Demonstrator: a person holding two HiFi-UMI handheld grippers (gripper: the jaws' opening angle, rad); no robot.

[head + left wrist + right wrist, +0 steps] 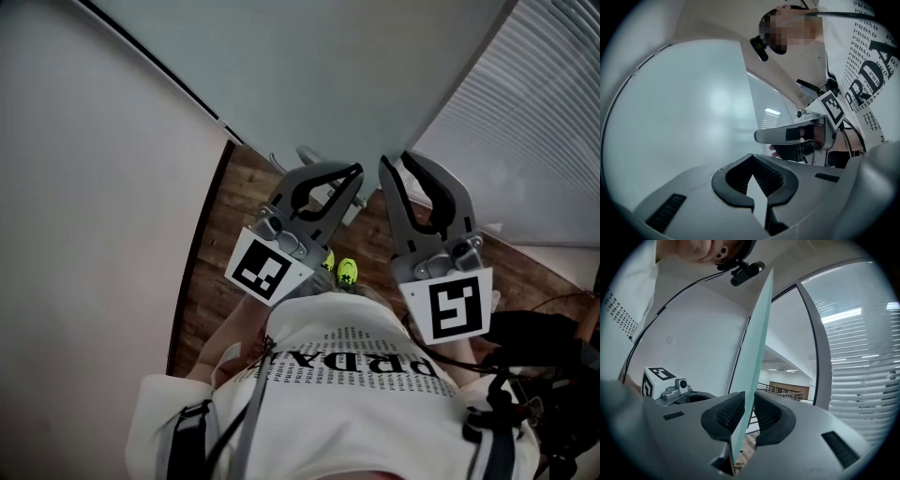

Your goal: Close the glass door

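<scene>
right gripper point(749, 393) | fingers clamp glass door point(757, 333) edge; pane upright, edge-on | left gripper point(753, 157) fingers together, empty

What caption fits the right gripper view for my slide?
The right gripper clamps the glass door by its edge, window blinds at right.

Glass door point(319, 66): frosted pale-green pane, upright, standing open, thin bare edge.

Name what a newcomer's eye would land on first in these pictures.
The edge of the frosted glass door cuts up through the middle of the right gripper view, with the fingers of the right gripper shut on it. In the head view the left gripper hangs just left of it, fingers together, holding nothing.
</scene>
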